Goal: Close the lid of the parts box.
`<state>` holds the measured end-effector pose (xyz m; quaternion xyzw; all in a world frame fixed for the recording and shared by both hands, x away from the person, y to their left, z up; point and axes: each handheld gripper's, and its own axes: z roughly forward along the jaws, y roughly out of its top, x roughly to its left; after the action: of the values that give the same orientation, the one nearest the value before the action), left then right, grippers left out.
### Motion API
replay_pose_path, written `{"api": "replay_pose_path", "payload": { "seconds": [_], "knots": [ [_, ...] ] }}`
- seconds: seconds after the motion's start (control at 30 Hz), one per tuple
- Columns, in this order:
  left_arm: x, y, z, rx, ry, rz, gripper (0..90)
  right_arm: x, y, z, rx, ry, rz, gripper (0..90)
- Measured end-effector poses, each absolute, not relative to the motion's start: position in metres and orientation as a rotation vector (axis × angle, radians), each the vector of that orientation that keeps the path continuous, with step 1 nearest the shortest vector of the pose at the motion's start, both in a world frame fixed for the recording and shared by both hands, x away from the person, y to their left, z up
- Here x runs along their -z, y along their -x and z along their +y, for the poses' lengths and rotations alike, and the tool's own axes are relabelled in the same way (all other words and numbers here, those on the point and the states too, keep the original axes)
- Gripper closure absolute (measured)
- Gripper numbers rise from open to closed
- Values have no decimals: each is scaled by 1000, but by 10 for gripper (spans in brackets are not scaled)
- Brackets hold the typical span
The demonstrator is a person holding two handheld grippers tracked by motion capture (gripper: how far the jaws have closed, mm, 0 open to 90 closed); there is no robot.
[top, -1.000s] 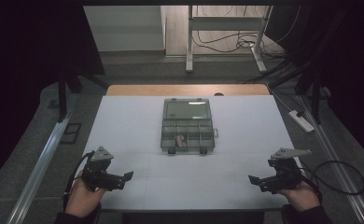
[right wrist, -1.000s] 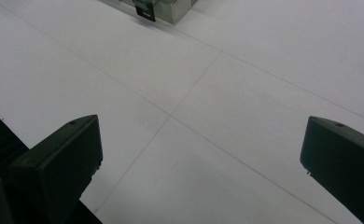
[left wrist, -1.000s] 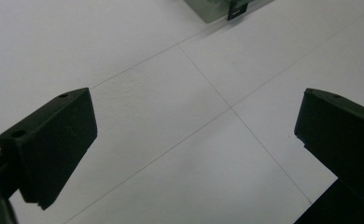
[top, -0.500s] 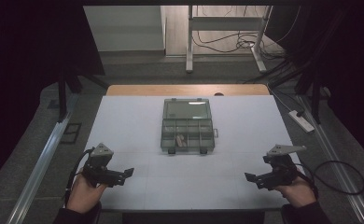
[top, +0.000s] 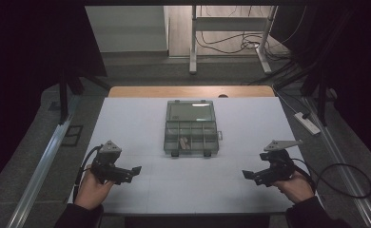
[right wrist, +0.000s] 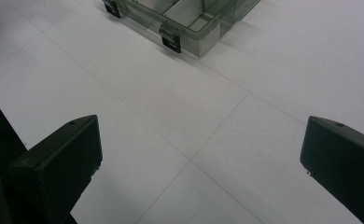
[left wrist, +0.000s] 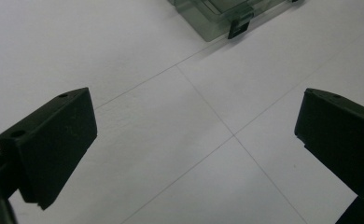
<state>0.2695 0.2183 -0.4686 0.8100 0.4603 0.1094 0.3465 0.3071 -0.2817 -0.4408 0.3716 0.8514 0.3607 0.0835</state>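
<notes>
White tabletop takes up the middle of the high view, marked with thin seam lines that cross it in a grid. Beyond its far edge, at the top of the frame, a strip of bare wood shows, then a grey floor with a metal stand and loose cables.

A clear plastic compartment box sits at the centre of the frame, its far half a single flat panel and its near half split into small cells; one cell near the lower middle holds a small pale item too small to tell. Two dark latches hang on its near edge. In the left gripper view a corner of the box lies at the top, and in the right gripper view the box lies at the top centre.

The left gripper sits at the lower left of the high view, held in a hand, well apart from the box. Its jaws stand wide apart and hold nothing.

The right gripper sits at the lower right, in the other hand, likewise well apart from the box, jaws spread wide over bare tabletop, gripping nothing.
</notes>
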Motion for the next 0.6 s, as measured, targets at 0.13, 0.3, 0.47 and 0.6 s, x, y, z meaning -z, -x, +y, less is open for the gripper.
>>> {"api": "replay_pose_path", "payload": {
  "seconds": [0.13,0.3,0.47,0.6],
  "knots": [
    [471,-277,215,-269,-2113,1179,0,440,-313,-277,-1095,-1102,2555,0],
    [475,-286,214,-238,-2102,1141,0,437,-320,-268,-1139,-1090,2568,0],
    [476,-293,214,-235,-2110,1126,0,438,-328,-263,-1128,-1088,2577,0],
    [476,-301,212,-239,-2112,1120,0,440,-337,-260,-1127,-1098,2571,0]
  ]
}}
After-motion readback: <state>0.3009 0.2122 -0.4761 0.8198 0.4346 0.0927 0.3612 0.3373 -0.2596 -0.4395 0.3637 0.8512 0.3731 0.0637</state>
